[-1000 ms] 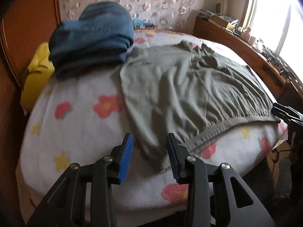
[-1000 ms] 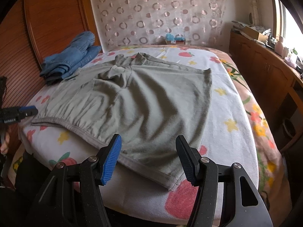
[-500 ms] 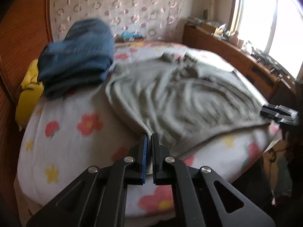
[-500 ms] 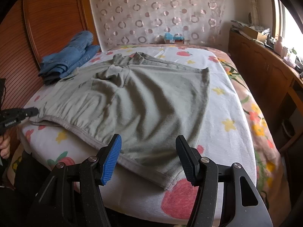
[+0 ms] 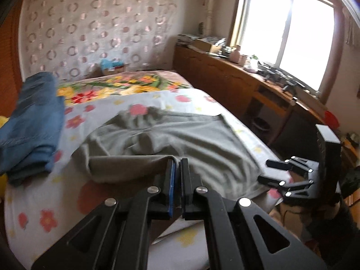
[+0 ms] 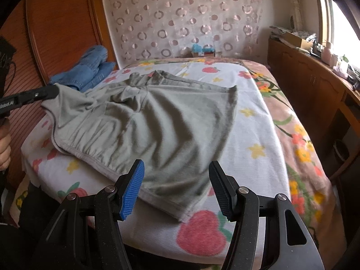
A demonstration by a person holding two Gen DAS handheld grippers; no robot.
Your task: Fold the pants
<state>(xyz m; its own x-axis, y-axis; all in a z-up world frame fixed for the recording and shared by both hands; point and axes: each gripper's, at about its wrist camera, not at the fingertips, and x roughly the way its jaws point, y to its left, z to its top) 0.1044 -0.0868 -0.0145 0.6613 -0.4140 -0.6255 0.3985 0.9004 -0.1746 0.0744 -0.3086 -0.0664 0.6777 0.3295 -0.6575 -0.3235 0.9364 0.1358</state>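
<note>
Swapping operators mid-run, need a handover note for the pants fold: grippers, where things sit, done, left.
Left gripper: shut on a waistband corner of the grey pants, that corner lifted off the bed.
Right gripper: open, empty, hovering over the near hem corner of the pants.
Pants: otherwise spread flat on the flowered sheet. Folded blue jeans lie at the headboard side, apart from the job.
Done: one corner gripped and raised.
Left: probably grip the near corner with the right, carry the fold across, then fold again.

Grey pants (image 6: 157,121), one corner lifted
</note>
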